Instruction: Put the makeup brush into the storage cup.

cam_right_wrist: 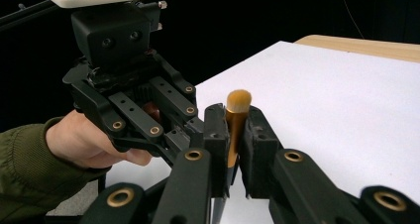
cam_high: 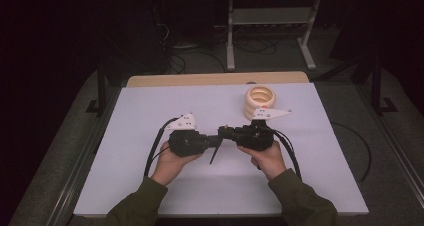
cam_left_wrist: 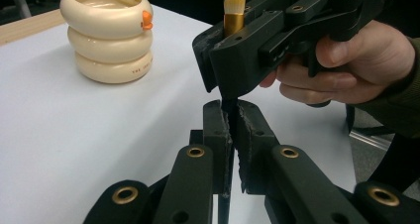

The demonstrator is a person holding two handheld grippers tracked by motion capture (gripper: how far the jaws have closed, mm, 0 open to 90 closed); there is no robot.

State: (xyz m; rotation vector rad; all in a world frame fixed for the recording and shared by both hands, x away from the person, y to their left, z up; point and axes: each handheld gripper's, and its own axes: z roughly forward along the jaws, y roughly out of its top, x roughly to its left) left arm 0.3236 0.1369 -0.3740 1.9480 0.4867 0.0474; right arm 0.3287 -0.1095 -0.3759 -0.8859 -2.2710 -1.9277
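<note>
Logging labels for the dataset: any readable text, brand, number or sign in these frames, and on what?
Small dark print on the bottom ring of the cream ringed holder, left gripper view: starts "THE", the rest too blurred to read.
No text on the makeup brush, the table or either claw.

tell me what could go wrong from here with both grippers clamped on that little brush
1. Both the left gripper and the right gripper pinch the slim makeup brush close together; pulling or twisting against each other could bend it or snap it loose.
2. The left grips only the thin dark handle, so it may slip out.
3. The cream ringed holder stands close behind the right gripper; a careless swing might knock it over.
</note>
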